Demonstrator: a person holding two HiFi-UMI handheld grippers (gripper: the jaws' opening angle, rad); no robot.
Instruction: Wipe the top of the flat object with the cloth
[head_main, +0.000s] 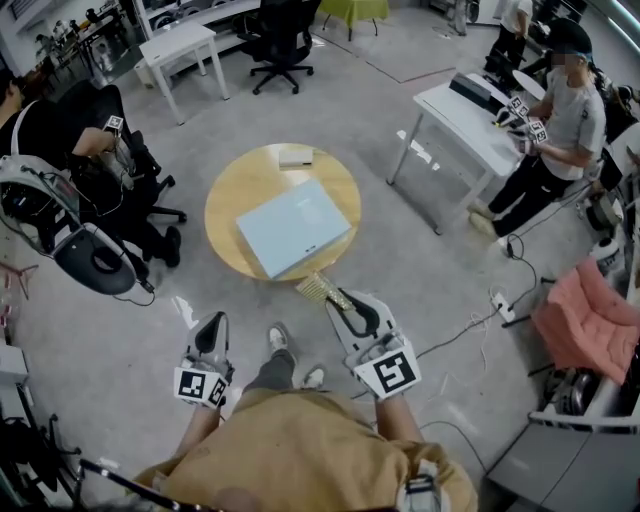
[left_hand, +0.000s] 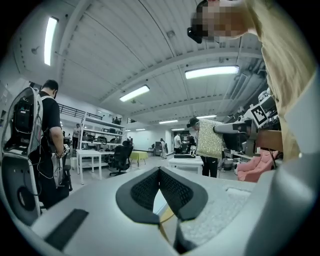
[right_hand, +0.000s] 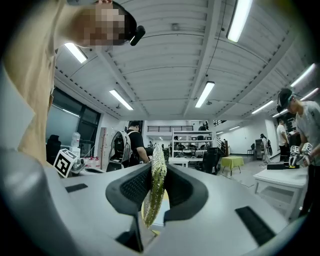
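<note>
The right gripper has its two fingers closed on the cloth. The yellowish woven cloth is pinched flat btw. the dark pads; one part stands up past the fingertips & one part hangs below them. In the head view the cloth sticks out ahead of these fingers, at the near edge of the round wooden table. I cannot tell if it touches that edge.

The flat object, a light blue rectangular slab, lies on the table just beyond the cloth. It is ahead of the right fingertips & a bit to their left, and the cloth is not on its top. A small beige box lies on the table past the far side of the flat object, apart from it.

The left gripper hangs off the table, well to the left of the right fingers, w/ its tips toward the table. Its fingers are pressed together at the tips w/ nothing btw. them. Only a narrow gap shows lower down, w/ pale blue & wood colour behind it. In the left gripper view the right gripper w/ the cloth appears up & to the right of these fingers.
</note>
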